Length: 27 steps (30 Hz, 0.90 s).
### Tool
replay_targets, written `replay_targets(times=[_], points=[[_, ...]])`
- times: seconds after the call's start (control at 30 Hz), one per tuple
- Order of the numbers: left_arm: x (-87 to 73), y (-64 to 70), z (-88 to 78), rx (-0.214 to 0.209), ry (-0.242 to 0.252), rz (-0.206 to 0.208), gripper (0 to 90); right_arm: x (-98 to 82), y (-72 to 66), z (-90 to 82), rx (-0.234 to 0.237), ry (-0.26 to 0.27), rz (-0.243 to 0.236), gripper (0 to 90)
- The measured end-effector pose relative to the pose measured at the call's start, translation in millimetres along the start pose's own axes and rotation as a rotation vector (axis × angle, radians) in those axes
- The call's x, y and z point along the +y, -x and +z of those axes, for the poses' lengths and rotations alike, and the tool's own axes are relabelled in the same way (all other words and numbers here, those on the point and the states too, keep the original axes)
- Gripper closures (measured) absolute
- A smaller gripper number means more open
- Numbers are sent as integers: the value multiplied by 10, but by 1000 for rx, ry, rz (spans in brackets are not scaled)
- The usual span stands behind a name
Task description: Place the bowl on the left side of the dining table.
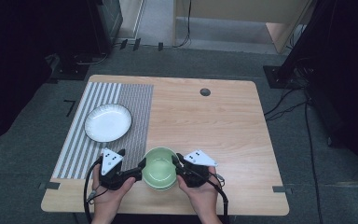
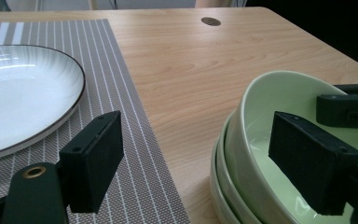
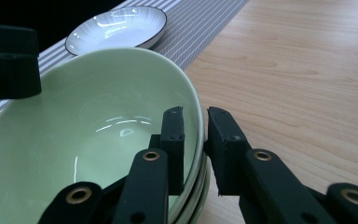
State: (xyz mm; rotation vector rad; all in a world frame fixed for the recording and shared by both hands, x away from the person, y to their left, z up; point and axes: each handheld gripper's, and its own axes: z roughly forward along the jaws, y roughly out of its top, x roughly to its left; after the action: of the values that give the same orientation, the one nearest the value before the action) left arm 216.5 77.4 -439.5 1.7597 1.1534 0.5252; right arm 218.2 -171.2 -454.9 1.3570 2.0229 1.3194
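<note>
Bowls (image 1: 160, 169): we see green stack, top rim straddled both sides for lifting.
Right gripper (image 3: 196, 140): pinching rim.
Left gripper (image 2: 193, 161): wide open.

The bowls (image 1: 160, 168) are light green. The plate (image 1: 107, 122) is white with a dark rim. The mat (image 1: 135, 100) has grey and white stripes.

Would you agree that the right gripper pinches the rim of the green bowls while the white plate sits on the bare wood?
Not quite: the white plate sits on the striped mat, as the high view shows. The right gripper does pinch the rim of the top green bowl.
</note>
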Motion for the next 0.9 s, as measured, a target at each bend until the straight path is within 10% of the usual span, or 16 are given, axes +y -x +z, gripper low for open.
replay_targets(times=[0.53,0.6,0.9], points=[[-58,114,117,-8,-35,28,241,-46,-135,-40,-78,161,-175,868],[-68,127,129,-5,-39,33,338,-67,-195,-76,-108,225,-258,869],[-106,175,193,-13,-60,72,605,-82,-287,-130,-155,295,-359,873]])
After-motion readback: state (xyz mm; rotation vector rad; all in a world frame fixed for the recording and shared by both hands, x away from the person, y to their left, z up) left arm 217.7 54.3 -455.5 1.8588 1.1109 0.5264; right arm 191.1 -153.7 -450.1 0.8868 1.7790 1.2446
